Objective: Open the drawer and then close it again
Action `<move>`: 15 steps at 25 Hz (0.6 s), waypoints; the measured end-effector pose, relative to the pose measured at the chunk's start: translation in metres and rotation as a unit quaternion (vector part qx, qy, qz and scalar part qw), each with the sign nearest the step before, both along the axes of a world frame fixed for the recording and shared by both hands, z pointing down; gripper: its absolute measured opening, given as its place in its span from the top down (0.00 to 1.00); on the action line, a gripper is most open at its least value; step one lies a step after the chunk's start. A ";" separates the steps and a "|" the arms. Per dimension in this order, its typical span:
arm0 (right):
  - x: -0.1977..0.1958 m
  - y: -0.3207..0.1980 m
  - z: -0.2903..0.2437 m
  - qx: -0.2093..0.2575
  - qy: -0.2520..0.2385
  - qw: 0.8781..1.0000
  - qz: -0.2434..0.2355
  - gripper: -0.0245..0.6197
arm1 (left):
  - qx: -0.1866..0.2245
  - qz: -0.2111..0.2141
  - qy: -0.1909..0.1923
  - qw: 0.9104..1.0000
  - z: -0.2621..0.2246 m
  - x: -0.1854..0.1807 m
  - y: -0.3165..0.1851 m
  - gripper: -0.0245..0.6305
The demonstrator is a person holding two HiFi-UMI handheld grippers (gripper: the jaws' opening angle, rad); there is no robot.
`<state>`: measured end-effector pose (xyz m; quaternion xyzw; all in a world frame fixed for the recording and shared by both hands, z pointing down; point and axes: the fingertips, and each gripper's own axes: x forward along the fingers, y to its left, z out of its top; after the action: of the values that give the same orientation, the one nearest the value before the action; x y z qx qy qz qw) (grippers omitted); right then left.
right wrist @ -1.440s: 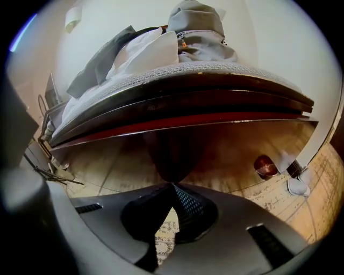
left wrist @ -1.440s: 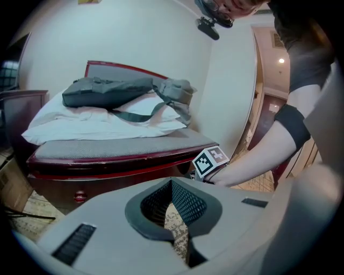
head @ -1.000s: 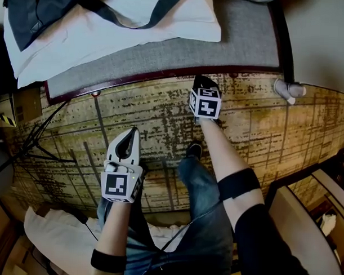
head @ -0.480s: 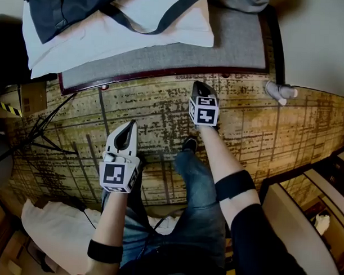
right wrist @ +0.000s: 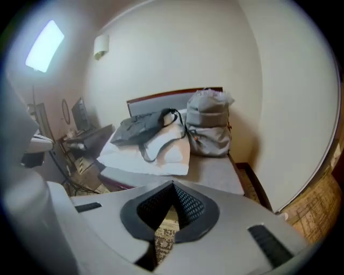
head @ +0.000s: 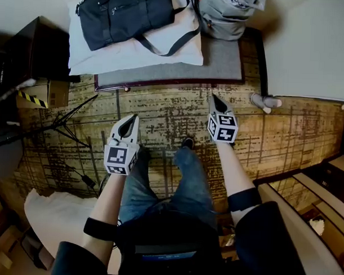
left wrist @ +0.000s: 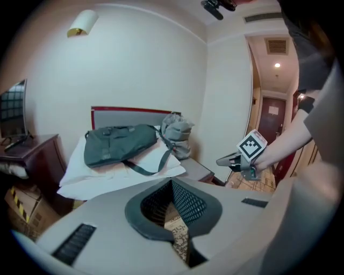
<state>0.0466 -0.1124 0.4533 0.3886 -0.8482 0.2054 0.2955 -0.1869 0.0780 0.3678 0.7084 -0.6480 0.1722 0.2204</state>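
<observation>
No legible text is showing anywhere; dark print on the grey bag (head: 222, 20) is appearing too small to read.

I can't pick out a drawer front for certain. The dark red-brown wooden bedside cabinet (head: 43, 42) stands upright against the wall, just beside the head of the grey bed (head: 222, 57), on its left as I look from above. Its flat top shows in my left gripper view (left wrist: 32, 153), but its front is in shadow, so I see no seam or handle. A cream and dark-brown panelled unit (head: 296, 209) sits low on my right; its dark recess may be a drawer, I can't tell.
</observation>
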 end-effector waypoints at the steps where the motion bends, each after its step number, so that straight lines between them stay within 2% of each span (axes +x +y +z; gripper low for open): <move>1: 0.001 0.000 -0.026 0.013 -0.004 1.000 -0.005 0.95 | 0.009 -0.001 -0.005 1.000 -0.019 -0.003 -0.004 0.96; 6: 0.012 0.021 -0.124 0.048 -0.020 0.999 -0.014 0.95 | 0.041 0.005 -0.016 0.999 -0.102 -0.004 -0.001 0.96; 12: 0.023 0.027 -0.195 0.067 -0.042 0.997 -0.007 0.95 | 0.067 0.014 -0.037 0.997 -0.163 -0.001 0.008 0.96; 15: 0.023 0.034 -0.219 0.077 -0.055 0.995 -0.003 0.95 | 0.074 0.001 -0.036 0.997 -0.179 -0.008 0.022 0.96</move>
<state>0.0697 -0.0781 0.2348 0.3960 -0.8776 0.1593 0.2182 -0.1949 0.1004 0.1892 0.7170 -0.6655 0.1492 0.1440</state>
